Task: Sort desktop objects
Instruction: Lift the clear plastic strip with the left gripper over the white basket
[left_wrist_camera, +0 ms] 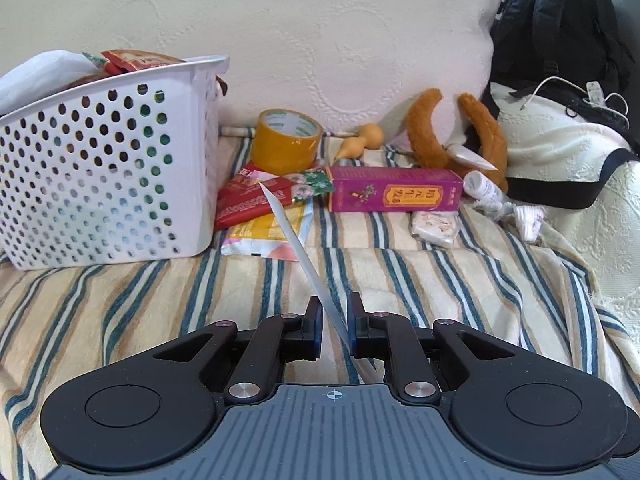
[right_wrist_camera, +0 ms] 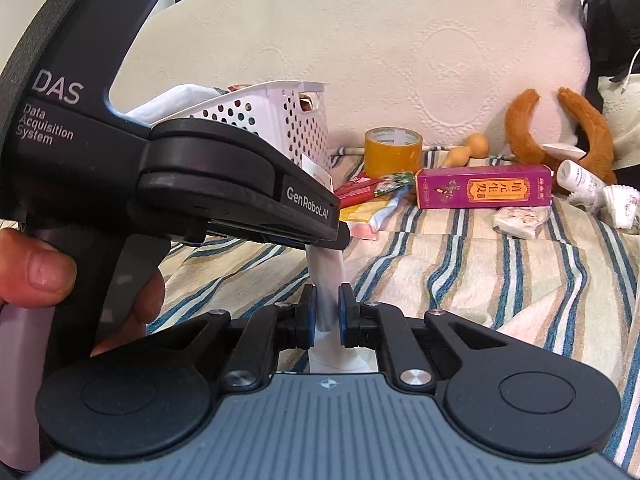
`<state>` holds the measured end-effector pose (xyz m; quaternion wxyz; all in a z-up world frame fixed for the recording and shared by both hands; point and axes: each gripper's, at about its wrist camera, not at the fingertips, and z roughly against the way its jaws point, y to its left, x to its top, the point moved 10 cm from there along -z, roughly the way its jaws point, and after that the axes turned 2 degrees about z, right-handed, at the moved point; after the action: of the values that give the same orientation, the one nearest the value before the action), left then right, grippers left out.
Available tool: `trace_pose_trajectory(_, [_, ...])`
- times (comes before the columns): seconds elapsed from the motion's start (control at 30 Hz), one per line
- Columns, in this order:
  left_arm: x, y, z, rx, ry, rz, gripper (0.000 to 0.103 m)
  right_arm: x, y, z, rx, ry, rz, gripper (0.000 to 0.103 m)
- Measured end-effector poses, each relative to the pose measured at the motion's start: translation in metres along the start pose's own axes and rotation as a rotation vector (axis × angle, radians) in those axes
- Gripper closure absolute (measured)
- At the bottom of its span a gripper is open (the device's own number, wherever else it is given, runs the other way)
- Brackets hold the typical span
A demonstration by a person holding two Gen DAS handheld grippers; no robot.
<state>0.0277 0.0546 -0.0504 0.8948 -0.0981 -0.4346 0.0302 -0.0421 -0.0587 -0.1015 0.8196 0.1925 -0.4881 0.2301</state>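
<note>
Paper strip (left_wrist_camera: 296, 248): clamped in both claws at once, left claw (left_wrist_camera: 334, 320) shut on one end, right claw (right_wrist_camera: 326, 312) pinching the other. Long axis pointing ahead-left toward white basket (left_wrist_camera: 120, 160). Left claw nearer the basket; judged best placed to deliver.

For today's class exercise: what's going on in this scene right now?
A person holds a gripper in each hand. The left gripper and the right gripper are both shut on one white paper slip. Tape, a purple box and snack packets lie beside the white basket.
</note>
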Motion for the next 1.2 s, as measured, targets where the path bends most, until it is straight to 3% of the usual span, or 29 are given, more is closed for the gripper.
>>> trace_pose_trajectory(0.9, [0.01, 0.003, 0.037, -0.01, -0.08, 0.01, 0.095, 0.006, 0.013, 0.017, 0.027, -0.043, 0.007, 0.091])
trace_pose_trajectory(1.07, [0.034, 0.01, 0.061, -0.011, -0.14, 0.003, 0.095, 0.035, 0.032, 0.023, 0.041, -0.077, 0.04, 0.092])
trace_pose_trajectory(1.2, [0.077, 0.022, 0.082, 0.001, -0.204, -0.014, 0.094, 0.079, 0.055, 0.022, 0.058, -0.133, 0.104, 0.093])
